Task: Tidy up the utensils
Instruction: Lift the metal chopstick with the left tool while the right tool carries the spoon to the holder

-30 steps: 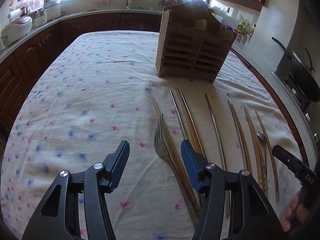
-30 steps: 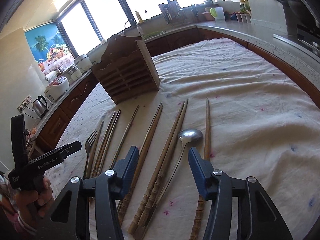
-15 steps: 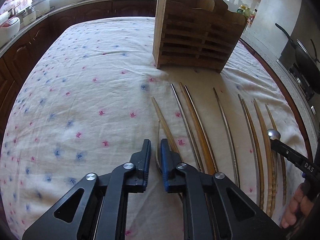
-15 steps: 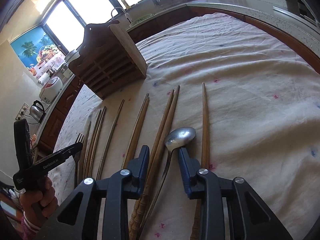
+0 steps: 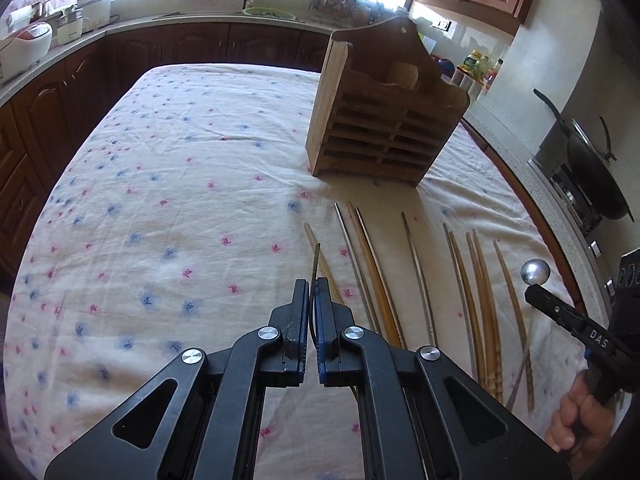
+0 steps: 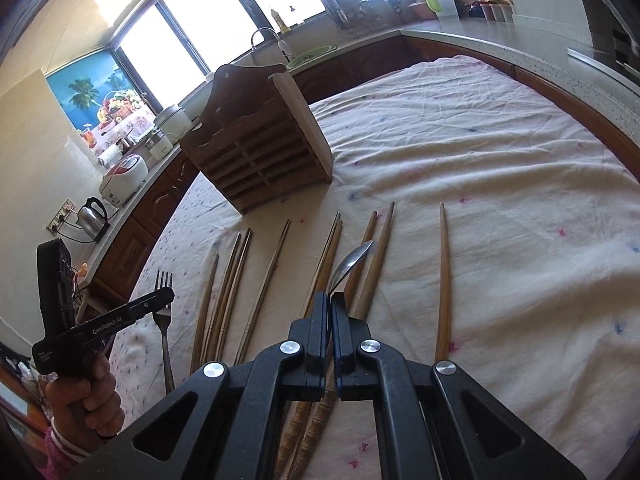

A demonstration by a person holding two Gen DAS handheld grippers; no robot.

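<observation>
Progress is small: the left gripper [image 5: 312, 284] pinches the fork [image 6: 163, 300] and the right gripper [image 6: 331, 298] pinches the spoon [image 6: 352, 262], both utensils lifted off the tablecloth [image 5: 192, 184]. I judge sorting has only begun; the chopsticks [image 5: 416, 264] lie in a row at 6 o'clock of the wooden holder [image 5: 380, 132]. The holder's slots look mostly empty. Readable writing: "GenRobot.AI" and "DAS" on the grippers.
</observation>
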